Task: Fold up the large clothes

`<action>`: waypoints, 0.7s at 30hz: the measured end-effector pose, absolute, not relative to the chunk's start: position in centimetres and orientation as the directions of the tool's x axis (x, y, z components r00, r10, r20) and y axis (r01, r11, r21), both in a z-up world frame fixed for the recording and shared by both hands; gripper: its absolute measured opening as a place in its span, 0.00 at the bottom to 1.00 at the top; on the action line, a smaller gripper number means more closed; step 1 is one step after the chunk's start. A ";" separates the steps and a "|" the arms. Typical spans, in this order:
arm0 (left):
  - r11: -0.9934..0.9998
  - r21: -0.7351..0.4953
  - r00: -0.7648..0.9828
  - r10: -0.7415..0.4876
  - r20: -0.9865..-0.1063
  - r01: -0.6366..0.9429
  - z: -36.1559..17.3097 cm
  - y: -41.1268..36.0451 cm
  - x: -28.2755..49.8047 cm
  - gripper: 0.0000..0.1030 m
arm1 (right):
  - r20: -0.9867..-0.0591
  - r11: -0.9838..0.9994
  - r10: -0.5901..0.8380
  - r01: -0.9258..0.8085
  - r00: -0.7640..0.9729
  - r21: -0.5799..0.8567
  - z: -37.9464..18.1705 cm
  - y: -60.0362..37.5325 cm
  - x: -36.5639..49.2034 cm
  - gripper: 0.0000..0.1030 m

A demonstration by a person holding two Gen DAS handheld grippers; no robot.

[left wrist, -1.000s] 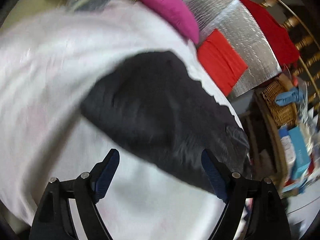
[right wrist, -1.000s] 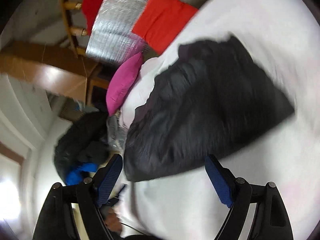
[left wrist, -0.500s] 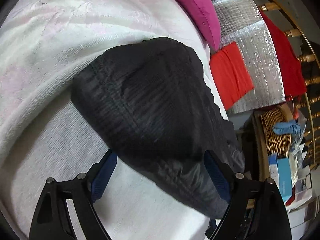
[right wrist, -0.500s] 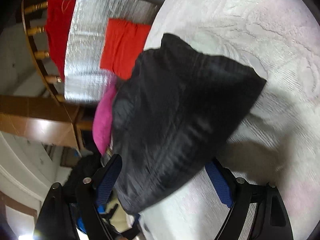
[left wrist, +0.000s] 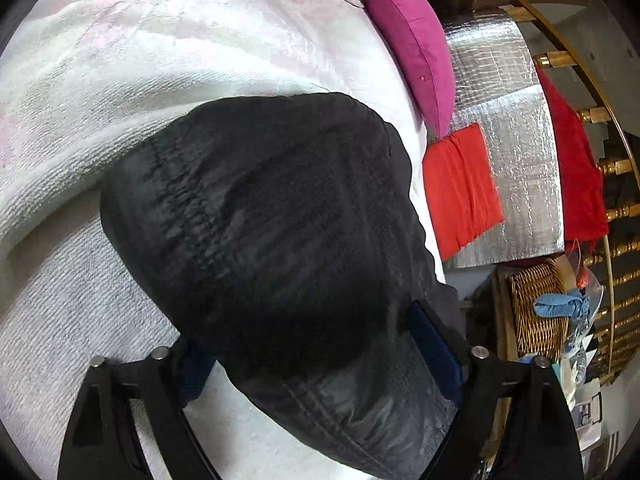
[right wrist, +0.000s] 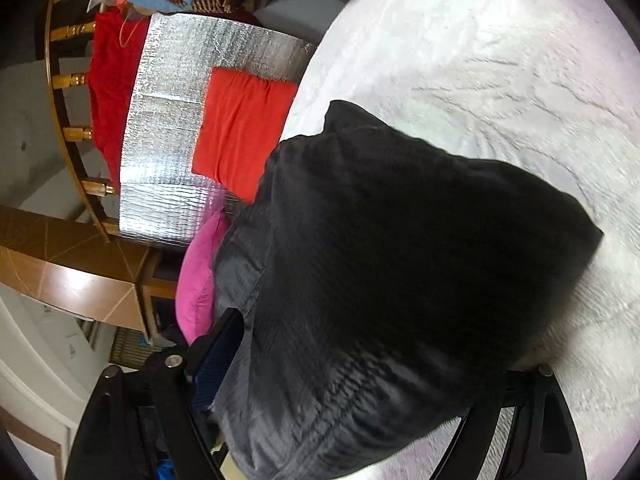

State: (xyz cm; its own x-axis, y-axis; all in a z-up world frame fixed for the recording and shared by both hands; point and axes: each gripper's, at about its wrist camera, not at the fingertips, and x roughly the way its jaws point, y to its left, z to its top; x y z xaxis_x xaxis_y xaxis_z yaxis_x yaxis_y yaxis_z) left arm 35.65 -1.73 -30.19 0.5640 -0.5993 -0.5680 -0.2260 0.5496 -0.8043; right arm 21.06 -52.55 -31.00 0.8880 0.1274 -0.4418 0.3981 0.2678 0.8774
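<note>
A folded black garment (left wrist: 280, 232) of thin shiny fabric lies on the white bedspread (left wrist: 120, 80). In the left wrist view my left gripper (left wrist: 316, 360) is open, its blue-padded fingers straddling the garment's near end, which lies between them and hides part of the left pad. The right wrist view shows the same garment (right wrist: 392, 264) on the bedspread (right wrist: 500, 60). My right gripper (right wrist: 340, 364) is open too, with the garment's near end bulging between its fingers and covering the right pad.
A magenta pillow (left wrist: 416, 40) lies at the bed's edge. Beside the bed a folded red cloth (left wrist: 460, 188) rests on a silver foil sheet (left wrist: 516, 132). Another red cloth (left wrist: 576, 168) hangs on a wooden chair. A wicker basket (left wrist: 536, 312) stands nearby.
Both grippers have moved in close to the black garment. Its ends now lie between the open fingers, where a second ago the fingers were short of it.
</note>
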 end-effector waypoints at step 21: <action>0.676 -0.728 0.590 -0.545 -0.596 -0.110 -26.7 -1.5 31.8 0.27 | -0.534 0.514 0.028 0.447 0.845 0.732 -28.1 -50.0 19.3 0.40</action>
State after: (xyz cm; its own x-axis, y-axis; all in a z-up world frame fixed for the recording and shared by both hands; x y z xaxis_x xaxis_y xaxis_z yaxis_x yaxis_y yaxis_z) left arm 31.84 -1.51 -26.65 0.5905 -0.5447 -0.5955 -0.1103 0.6765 -0.7281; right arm 19.26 -49.98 -28.11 0.8448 0.0276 -0.5344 0.4466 0.5140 0.7324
